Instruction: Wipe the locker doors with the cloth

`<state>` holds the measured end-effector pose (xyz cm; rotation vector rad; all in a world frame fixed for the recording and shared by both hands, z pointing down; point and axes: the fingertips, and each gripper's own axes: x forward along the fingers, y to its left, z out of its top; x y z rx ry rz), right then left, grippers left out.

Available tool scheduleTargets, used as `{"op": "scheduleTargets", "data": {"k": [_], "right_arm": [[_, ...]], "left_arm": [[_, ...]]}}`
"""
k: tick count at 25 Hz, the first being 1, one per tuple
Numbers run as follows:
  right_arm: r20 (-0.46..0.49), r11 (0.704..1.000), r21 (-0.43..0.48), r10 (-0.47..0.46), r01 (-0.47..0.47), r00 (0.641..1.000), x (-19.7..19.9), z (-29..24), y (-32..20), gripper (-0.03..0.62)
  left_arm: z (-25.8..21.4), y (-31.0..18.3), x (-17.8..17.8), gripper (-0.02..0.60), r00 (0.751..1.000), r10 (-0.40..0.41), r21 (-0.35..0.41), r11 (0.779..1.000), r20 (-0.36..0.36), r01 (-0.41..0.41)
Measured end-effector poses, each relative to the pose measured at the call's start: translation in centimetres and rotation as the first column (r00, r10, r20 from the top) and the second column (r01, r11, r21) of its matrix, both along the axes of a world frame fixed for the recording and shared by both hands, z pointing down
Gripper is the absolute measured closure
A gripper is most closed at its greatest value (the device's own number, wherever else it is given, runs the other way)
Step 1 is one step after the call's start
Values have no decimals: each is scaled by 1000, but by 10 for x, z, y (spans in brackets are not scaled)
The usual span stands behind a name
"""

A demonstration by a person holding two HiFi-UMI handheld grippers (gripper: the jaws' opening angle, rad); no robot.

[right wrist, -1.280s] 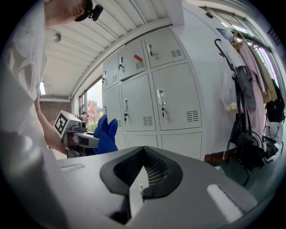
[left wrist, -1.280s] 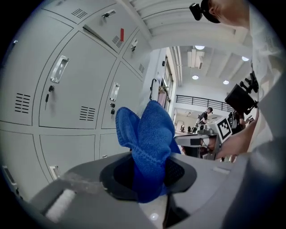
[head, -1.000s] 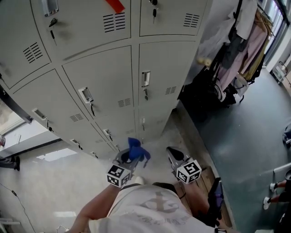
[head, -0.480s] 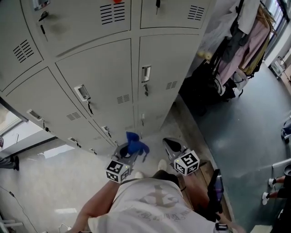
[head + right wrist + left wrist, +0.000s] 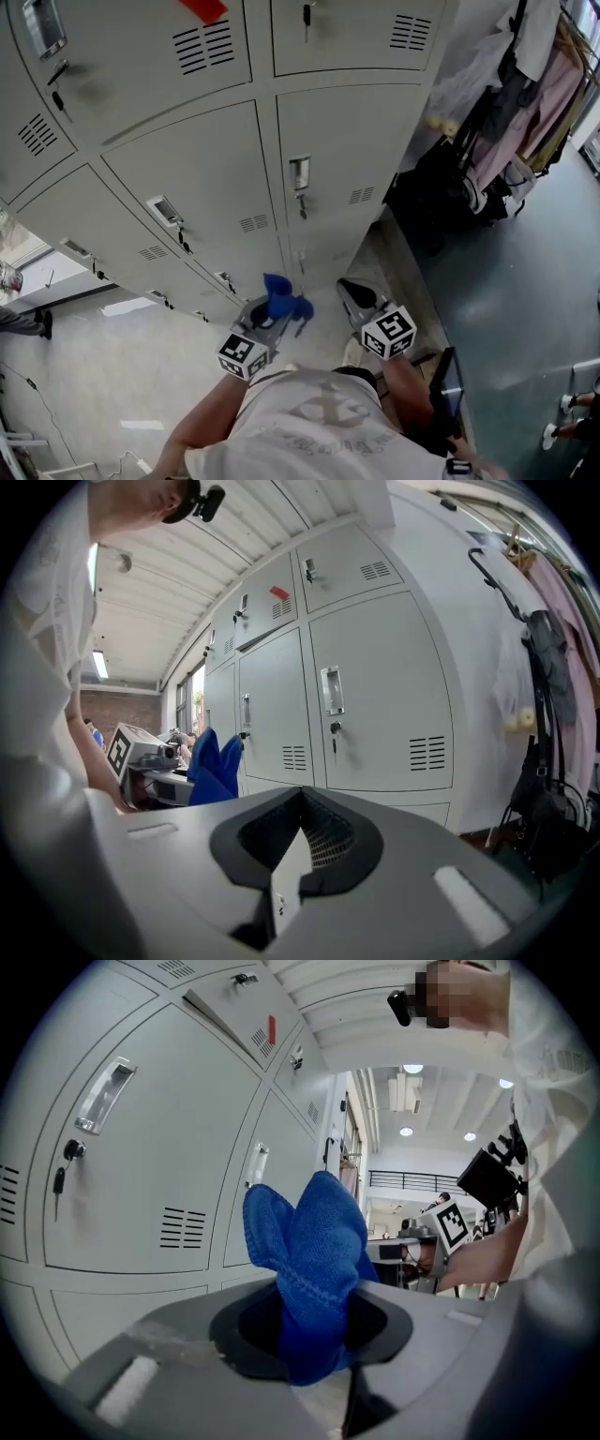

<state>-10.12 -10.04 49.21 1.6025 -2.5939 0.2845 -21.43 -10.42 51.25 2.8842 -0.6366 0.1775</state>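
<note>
Left claw is clamped on the blue cloth. In the left gripper view the cloth sits pinched in the throat of the left claw, and its loose end stands up past the tips in two bunched lobes.

Right claw is closed with nothing in it. In the right gripper view its jaws meet on the centreline at, and only the mesh pad faces show.

Both claws are low in the head view, around 6 o'clock, pointing toward 12. Marker cubes are at the back ends, left and right. The right claw is at 3 o'clock of the left one, close but not touching.

The grey locker bank fills the view from 9 to 1 o'clock. The door dead ahead has a recessed handle, a key hanging under it and a vent slot group. A red tag is at 11 o'clock on an upper door.

The cloth is at 6 o'clock of that handle, in front of the bottom doors. It looks clear of the metal, though I can't confirm contact.

Hanging clothes and bags are at 2 o'clock, beside the end of the locker bank.
</note>
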Motion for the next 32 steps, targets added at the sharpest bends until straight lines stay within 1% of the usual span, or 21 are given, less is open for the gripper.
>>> {"op": "scheduleTargets", "data": {"k": [4,8,11,15,18,22,24,27,28,31,32], "right_arm": [[-20,999,14,-44,45,999,23,-6,-20,588],[-28,994,32,-103,104,994,39,-16,-37,586],[-26,989,45,-138,139,990,51,-29,-49,588],[-28,978,67,-194,196,981,61,-41,-62,588],[-36,970,72,-232,234,972,67,-47,-68,588],[-46,967,63,-245,248,968,74,-45,-65,588],[-62,958,77,-271,276,960,70,-51,-75,588],[-83,933,115,-334,342,939,64,-73,-92,588],[-82,928,116,-346,354,935,65,-76,-92,586],[-72,931,106,-344,350,936,79,-75,-86,588],[-75,930,109,-346,352,935,81,-76,-87,586]], "left_arm": [[-11,-12,24,457,999,-33,41,999,-6,33],[-24,-30,37,457,995,-104,56,993,-7,104],[-37,-46,46,456,985,-173,92,981,8,172],[-51,-64,54,456,965,-260,143,957,33,252],[-59,-69,59,456,953,-302,147,944,32,295],[-66,-69,60,454,943,-328,143,937,54,318],[-79,-77,53,454,930,-366,168,919,37,356],[-106,-92,45,454,895,-445,213,874,-10,437],[-113,-95,45,454,887,-462,220,864,-14,454],[-131,-102,53,454,876,-483,235,850,-6,471],[-139,-105,54,453,870,-493,242,843,-11,480]]}}
